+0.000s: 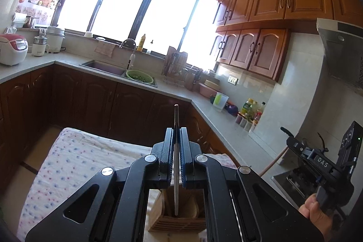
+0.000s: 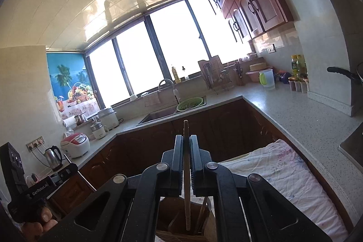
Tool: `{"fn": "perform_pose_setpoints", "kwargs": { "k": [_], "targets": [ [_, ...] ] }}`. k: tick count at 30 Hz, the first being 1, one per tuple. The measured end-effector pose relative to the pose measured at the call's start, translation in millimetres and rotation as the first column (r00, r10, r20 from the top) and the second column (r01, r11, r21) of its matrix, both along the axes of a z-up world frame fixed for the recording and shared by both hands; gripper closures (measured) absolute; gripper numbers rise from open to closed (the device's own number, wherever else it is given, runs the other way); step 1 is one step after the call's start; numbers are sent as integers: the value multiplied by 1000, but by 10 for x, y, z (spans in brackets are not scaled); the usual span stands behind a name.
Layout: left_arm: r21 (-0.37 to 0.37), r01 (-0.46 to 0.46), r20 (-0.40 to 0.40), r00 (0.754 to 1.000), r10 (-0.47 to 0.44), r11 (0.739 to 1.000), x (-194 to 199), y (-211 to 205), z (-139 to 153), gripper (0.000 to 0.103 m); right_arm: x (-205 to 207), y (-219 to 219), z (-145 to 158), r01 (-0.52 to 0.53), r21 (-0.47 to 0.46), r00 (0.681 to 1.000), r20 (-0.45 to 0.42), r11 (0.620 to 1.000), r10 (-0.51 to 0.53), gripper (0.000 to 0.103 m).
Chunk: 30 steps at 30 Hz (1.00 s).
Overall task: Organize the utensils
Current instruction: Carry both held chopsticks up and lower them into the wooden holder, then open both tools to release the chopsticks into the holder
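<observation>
My left gripper (image 1: 176, 135) is shut on a thin metal utensil handle (image 1: 176, 119) that stands upright. Its lower end reaches into a slatted wooden utensil holder (image 1: 177, 222) under the gripper. My right gripper (image 2: 186, 142) is shut on a wooden chopstick-like stick (image 2: 186, 128), also upright, with its lower end inside the same wooden holder (image 2: 181, 230). Other wooden utensils stand in the holder. Each gripper body shows at the edge of the other view, hand-held.
The holder stands on a table with a dotted white cloth (image 1: 74, 158). Behind are dark cabinets, a grey L-shaped counter (image 2: 295, 110), a sink with a green colander (image 1: 139, 76), a dish rack (image 1: 174, 67), a rice cooker (image 1: 12, 49) and bottles (image 1: 250, 108).
</observation>
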State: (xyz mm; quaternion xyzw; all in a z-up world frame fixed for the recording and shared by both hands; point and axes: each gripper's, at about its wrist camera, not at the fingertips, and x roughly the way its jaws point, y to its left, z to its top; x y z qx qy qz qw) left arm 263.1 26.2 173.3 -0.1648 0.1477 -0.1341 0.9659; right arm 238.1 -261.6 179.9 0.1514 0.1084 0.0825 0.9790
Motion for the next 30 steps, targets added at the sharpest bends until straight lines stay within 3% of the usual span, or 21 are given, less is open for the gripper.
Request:
{"fn": "perform_pose_setpoints", "kwargs": {
  "k": [5,16,30],
  "targets": [
    [-39,-15,-60,998,12,999,200,31,-354,99,206,50,-271,11,-12,999,-44,1000,-11,98],
    [12,30,-153,988,-28,999,313,-218,-810,99,449,122,-911,9,-12,984,-180,1000,-11,98],
    [48,39,-188,982,-29,998,381,-350,-907,98,491,74,-1005,11,-4,977,-214,1000,-12,97]
  ]
}}
